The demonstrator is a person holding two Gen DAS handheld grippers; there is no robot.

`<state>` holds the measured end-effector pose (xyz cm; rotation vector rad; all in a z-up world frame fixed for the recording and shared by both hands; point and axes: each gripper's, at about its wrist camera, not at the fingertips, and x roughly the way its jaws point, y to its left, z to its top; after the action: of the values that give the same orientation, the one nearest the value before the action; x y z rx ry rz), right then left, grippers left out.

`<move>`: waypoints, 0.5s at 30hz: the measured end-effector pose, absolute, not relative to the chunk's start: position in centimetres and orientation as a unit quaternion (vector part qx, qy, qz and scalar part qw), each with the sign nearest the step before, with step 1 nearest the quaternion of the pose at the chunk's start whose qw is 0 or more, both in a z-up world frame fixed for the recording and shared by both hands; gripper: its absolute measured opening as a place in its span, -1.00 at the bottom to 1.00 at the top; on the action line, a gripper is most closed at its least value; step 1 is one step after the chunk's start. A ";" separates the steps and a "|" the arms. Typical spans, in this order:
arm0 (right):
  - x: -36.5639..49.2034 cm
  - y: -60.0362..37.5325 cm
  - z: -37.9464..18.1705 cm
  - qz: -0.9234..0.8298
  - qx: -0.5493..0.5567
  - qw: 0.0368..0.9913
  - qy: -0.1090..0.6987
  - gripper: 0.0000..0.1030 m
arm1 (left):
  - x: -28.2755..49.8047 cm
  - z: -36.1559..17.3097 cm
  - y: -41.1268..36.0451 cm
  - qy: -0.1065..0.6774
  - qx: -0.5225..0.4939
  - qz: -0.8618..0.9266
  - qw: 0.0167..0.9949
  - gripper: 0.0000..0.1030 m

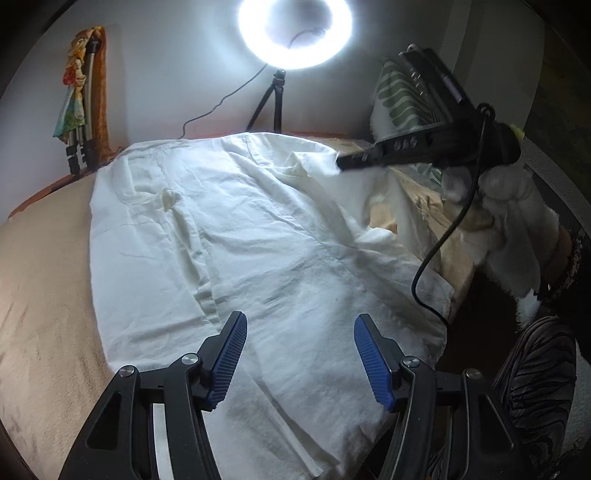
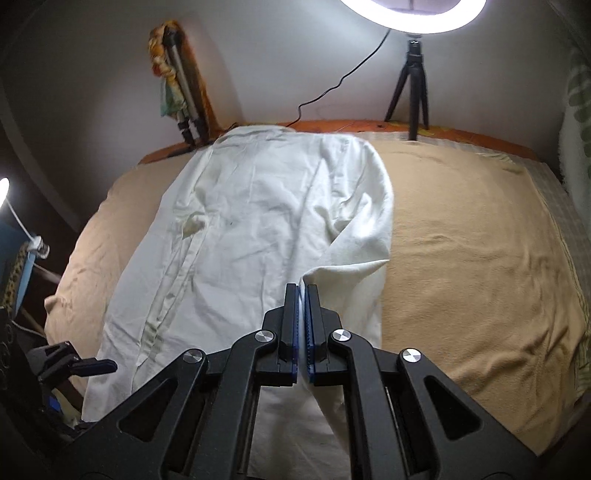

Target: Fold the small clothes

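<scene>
A white shirt [image 1: 236,236] lies spread lengthwise on a tan blanket [image 1: 40,288]. My left gripper [image 1: 300,325] hovers open over the shirt's near hem, blue pads apart with nothing between them. In the same view my right gripper [image 1: 341,162] reaches in from the right and pinches the shirt's far right edge, lifting it off the bed. The right wrist view shows the white shirt [image 2: 251,206] with its right side folded over; the right gripper [image 2: 303,291] is shut on a fold of white cloth pinched between its blue pads.
A lit ring light [image 1: 295,33] on a small black tripod [image 1: 275,99] stands at the bed's far edge, its cable trailing left. A folded tripod with colourful cloth [image 1: 83,99] leans on the wall. A patterned pillow [image 1: 402,96] and a person's gloved hand [image 1: 517,229] are right.
</scene>
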<state>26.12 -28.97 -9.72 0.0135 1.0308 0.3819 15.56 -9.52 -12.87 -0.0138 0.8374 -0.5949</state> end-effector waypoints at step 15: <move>20.4 -32.1 -7.6 0.244 0.052 0.832 0.495 -0.35 | 15.0 -12.9 -8.8 0.399 -0.013 -0.278 0.874 0.20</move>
<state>20.38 -32.13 -7.64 0.1101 1.0485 0.5181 15.04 -8.80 -12.86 -0.0268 0.8327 -0.5797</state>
